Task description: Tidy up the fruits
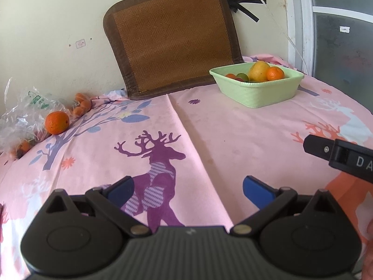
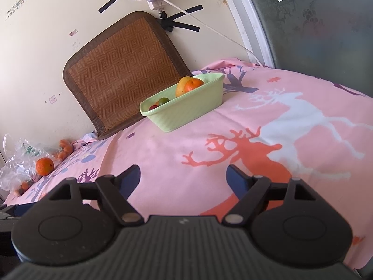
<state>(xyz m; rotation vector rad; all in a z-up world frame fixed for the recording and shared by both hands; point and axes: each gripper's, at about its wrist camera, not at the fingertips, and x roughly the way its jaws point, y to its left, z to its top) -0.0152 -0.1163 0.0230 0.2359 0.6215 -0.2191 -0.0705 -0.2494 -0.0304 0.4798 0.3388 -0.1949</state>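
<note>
Both pairs of jaws stand open and empty over a pink deer-print sheet [image 1: 209, 121], the left gripper [image 1: 188, 190] and right gripper [image 2: 183, 178] each well short of the fruit. A loose orange [image 1: 57, 122] lies far to the left of the jaws, touching a crumpled clear plastic bag [image 1: 21, 114] with green print too blurred to read. A pale green basket [image 1: 256, 93] ahead holds a yellow mango [image 1: 258, 70], a tangerine [image 1: 275, 73] and smaller fruit. White letters "DA" show on the right gripper's side. A brown woven mat [image 1: 172, 37] leans against the wall behind; nothing lies between jaws and fruit.
</note>
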